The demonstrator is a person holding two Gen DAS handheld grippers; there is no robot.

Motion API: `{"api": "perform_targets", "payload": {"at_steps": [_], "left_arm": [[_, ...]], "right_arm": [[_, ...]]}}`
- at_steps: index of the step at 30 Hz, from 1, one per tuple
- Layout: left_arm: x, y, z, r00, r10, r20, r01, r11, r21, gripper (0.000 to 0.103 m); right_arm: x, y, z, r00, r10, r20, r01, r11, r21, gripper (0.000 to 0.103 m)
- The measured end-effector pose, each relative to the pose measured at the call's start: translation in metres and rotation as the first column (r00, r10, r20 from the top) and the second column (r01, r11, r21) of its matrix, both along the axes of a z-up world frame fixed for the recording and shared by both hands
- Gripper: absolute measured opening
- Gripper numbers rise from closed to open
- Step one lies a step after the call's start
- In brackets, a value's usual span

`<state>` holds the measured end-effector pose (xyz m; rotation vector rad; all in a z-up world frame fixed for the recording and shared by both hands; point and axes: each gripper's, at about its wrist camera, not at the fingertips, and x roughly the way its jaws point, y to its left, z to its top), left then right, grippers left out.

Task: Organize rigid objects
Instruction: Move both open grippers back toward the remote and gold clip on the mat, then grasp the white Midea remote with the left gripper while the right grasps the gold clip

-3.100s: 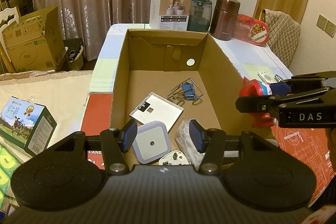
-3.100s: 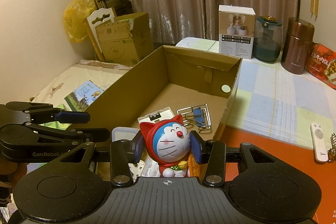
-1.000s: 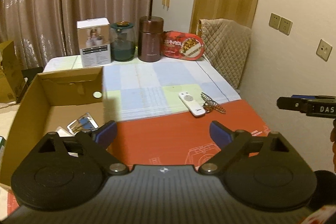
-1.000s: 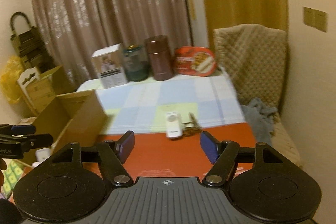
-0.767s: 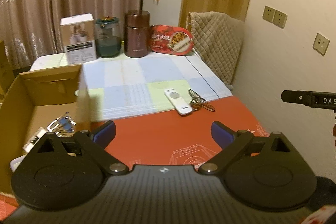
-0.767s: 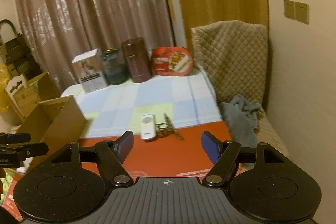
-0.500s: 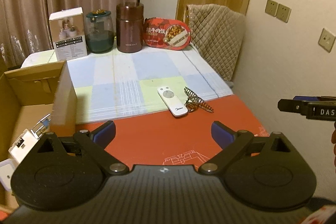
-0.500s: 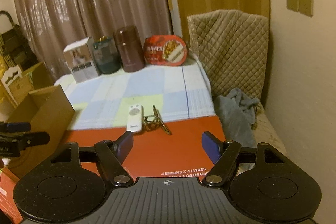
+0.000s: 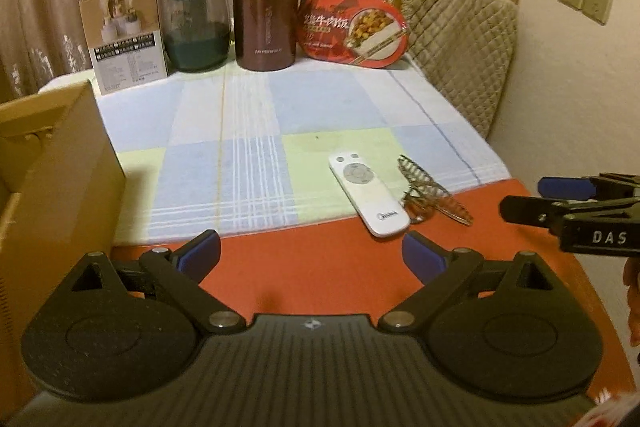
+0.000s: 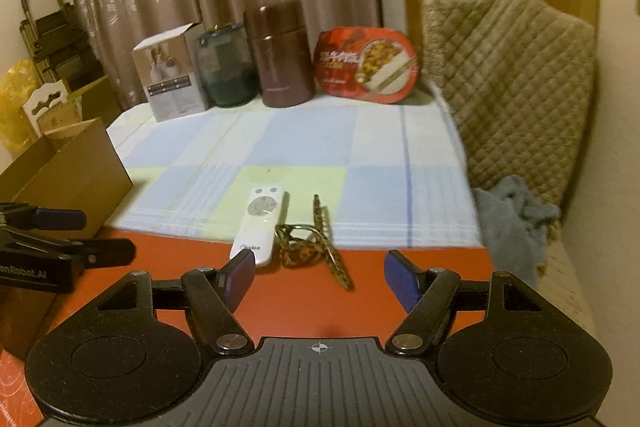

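Note:
A white remote control point(image 9: 368, 195) lies on the checked cloth at the edge of the red mat point(image 9: 320, 275), also in the right wrist view point(image 10: 259, 225). A brown patterned hair clip point(image 9: 430, 191) lies just to its right, also in the right wrist view point(image 10: 316, 247). My left gripper point(image 9: 312, 257) is open and empty over the red mat, short of the remote. My right gripper point(image 10: 320, 277) is open and empty, close in front of the clip and remote. The cardboard box point(image 9: 52, 179) stands at the left.
At the back of the table stand a white carton point(image 9: 124, 31), a dark green jar point(image 9: 196, 23), a brown flask point(image 9: 266, 15) and a red food tub point(image 9: 354, 31). A quilted chair back point(image 9: 456, 39) and a grey cloth point(image 10: 516, 223) are on the right.
The right gripper let go of the Doraemon figure it held over the box. Both grippers opened wide, swung right from the box and moved closer to the remote and clip.

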<state>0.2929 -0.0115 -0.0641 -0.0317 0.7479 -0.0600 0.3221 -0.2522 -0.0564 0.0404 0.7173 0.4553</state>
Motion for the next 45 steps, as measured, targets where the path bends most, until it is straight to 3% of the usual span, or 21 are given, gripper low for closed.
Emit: {"api": "perform_targets", "payload": {"at_steps": [4,12,16,22,25,29,34,36,39,45], "left_arm": [[0.019,0.003,-0.016,1.0,0.019,-0.005,-0.019,1.0,-0.018,0.095],[0.038,0.005,-0.041,0.999,0.033,-0.018,-0.034,0.998,-0.058,0.095],[0.041,0.005,-0.049,0.999,0.024,-0.025,-0.026,0.997,-0.074,0.095],[0.049,0.003,-0.054,1.0,0.007,-0.021,-0.01,0.993,-0.114,0.095],[0.057,-0.008,-0.056,1.0,-0.009,-0.013,0.007,0.992,-0.125,0.094],[0.069,-0.029,-0.059,0.999,-0.034,0.004,0.034,0.99,-0.134,0.085],[0.083,-0.058,-0.068,0.998,-0.062,0.008,0.062,0.995,-0.077,0.069],[0.086,-0.064,-0.071,0.997,-0.072,0.003,0.072,0.996,-0.046,0.05],[0.08,-0.066,-0.072,0.998,-0.068,-0.003,0.068,0.998,-0.008,0.037],[0.037,-0.047,-0.07,0.997,-0.077,-0.021,0.077,0.997,-0.002,0.035]], "right_arm": [[0.025,0.017,-0.021,0.999,0.047,-0.005,-0.047,0.999,-0.006,0.068],[0.058,0.043,-0.057,0.997,0.079,-0.015,-0.08,0.994,-0.077,0.048],[0.064,0.049,-0.065,0.996,0.088,-0.019,-0.09,0.989,-0.114,0.041],[0.057,0.043,-0.063,0.994,0.108,-0.028,-0.11,0.991,-0.076,0.039],[0.049,0.031,-0.059,0.999,0.052,0.003,-0.051,0.993,-0.108,0.039],[0.04,0.009,-0.056,1.0,-0.015,0.007,0.016,0.994,-0.105,0.038],[0.029,-0.006,-0.055,0.999,-0.035,-0.001,0.035,0.994,-0.103,0.038],[0.028,-0.008,-0.054,0.999,-0.047,-0.004,0.046,0.994,-0.098,0.038],[0.024,-0.01,-0.052,0.999,-0.05,-0.011,0.049,0.995,-0.088,0.038],[0.013,-0.003,-0.051,0.999,-0.035,-0.026,0.033,0.997,-0.064,0.038]]}}
